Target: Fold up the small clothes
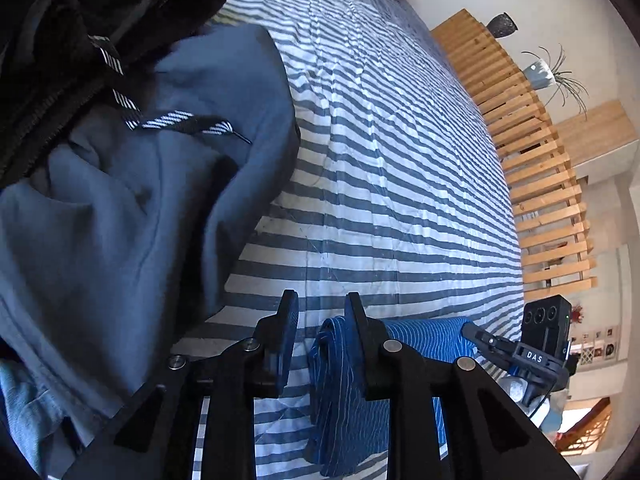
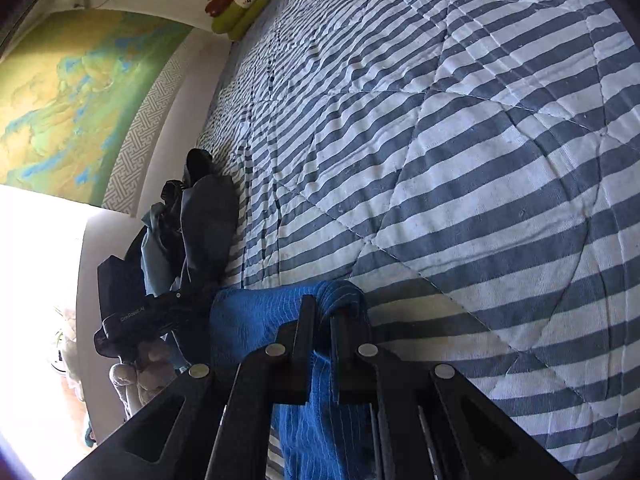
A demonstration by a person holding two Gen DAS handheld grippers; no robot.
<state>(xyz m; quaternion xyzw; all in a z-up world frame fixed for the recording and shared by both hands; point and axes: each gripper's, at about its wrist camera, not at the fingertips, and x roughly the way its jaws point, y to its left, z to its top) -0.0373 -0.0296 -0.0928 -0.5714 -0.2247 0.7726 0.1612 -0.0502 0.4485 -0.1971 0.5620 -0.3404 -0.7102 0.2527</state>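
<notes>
Black plastic fingers of the right gripper [image 2: 320, 320] pinch a bunched fold of the thin-striped blue cloth [image 2: 260, 316], soft and crumpled on the quilted striped bedspread [image 2: 460, 160]. On that bedspread, the left gripper [image 1: 320, 308] stands spread, the cloth beside its right finger; a limp grey-blue garment pile [image 1: 140, 200] lies left.

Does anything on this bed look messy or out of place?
Yes. A heap of unfolded dark clothes lies crumpled at one edge of the striped quilt, drawstring trailing. The blue striped garment is bunched.
</notes>
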